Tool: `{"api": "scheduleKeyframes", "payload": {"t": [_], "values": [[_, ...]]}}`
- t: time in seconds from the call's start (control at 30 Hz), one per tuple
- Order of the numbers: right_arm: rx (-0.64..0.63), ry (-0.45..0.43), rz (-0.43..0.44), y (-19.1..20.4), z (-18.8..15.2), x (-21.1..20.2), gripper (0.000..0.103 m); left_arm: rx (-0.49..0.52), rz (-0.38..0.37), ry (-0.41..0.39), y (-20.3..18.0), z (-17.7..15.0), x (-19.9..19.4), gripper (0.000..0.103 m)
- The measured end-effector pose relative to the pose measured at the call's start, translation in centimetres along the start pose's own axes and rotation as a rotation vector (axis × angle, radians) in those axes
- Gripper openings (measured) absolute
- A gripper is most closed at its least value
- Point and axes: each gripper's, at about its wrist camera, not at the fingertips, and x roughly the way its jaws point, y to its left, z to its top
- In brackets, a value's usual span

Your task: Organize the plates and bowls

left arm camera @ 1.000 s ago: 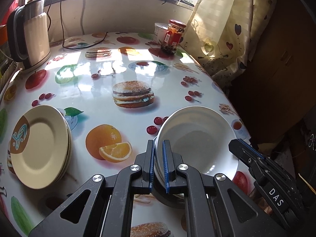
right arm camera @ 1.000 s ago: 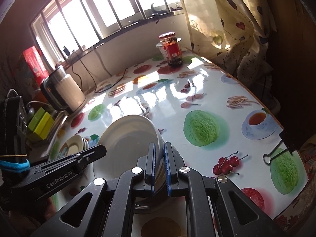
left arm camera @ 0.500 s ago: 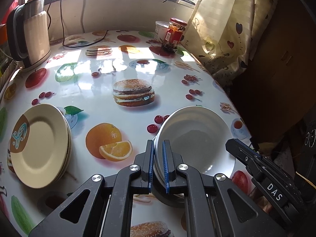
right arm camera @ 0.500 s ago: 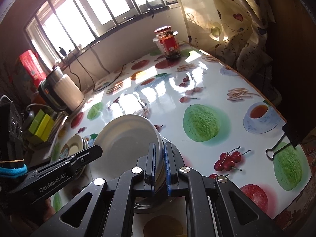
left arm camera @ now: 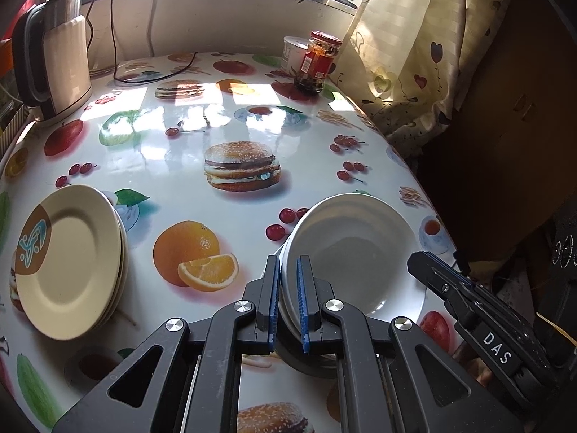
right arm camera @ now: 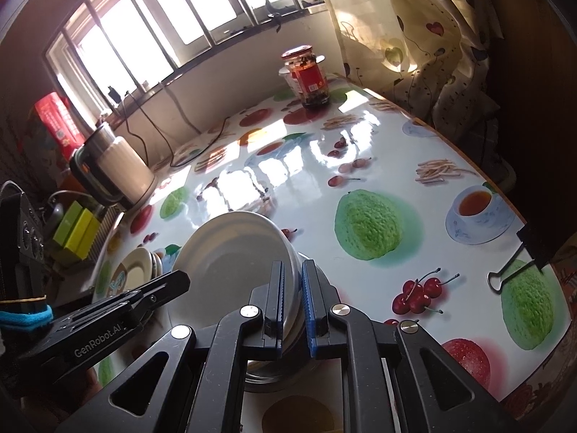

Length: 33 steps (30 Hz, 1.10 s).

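With the white bowl (left arm camera: 355,252) pinched by its opposite rims in the left gripper (left arm camera: 288,299) and the right gripper (right arm camera: 293,299), it could be tipped or dropped onto the table (left arm camera: 173,151) if either thin-edge grip were loosened

Sunlit barred window (right arm camera: 151,11), heart-print curtain (left arm camera: 404,72), glossy fruit-print table (left arm camera: 173,144)
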Motion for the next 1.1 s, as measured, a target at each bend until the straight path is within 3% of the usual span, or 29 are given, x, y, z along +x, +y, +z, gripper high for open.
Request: {"api": "scheduleKeyframes", "payload": {"t": [0.13,0.27,0.67,0.9,1.1], "values": [[-0.025,-0.028,-0.013,0.2,0.1,-0.3,0.014,-0.004,-0.001,-0.027,0.1,0.0,-0.4,0.011],[-0.108,-0.092,-0.023,1.2,0.8,-0.5,0.029,-0.011,-0.006,-0.042,0.3,0.2,-0.8,0.011],[-0.174,-0.117,-0.062,2.5,2.6,2.2,0.029,-0.028,0.008,-0.084,1.5,-0.3,-2.1,0.011],[-0.187,-0.079,-0.055,2.9,2.7,3.3,0.029,-0.04,0.005,-0.074,1.8,-0.3,-1.8,0.011],[-0.19,-0.109,-0.059,3.5,3.4,3.1,0.029,-0.05,0.003,-0.066,2.1,-0.4,-1.7,0.011]]}}
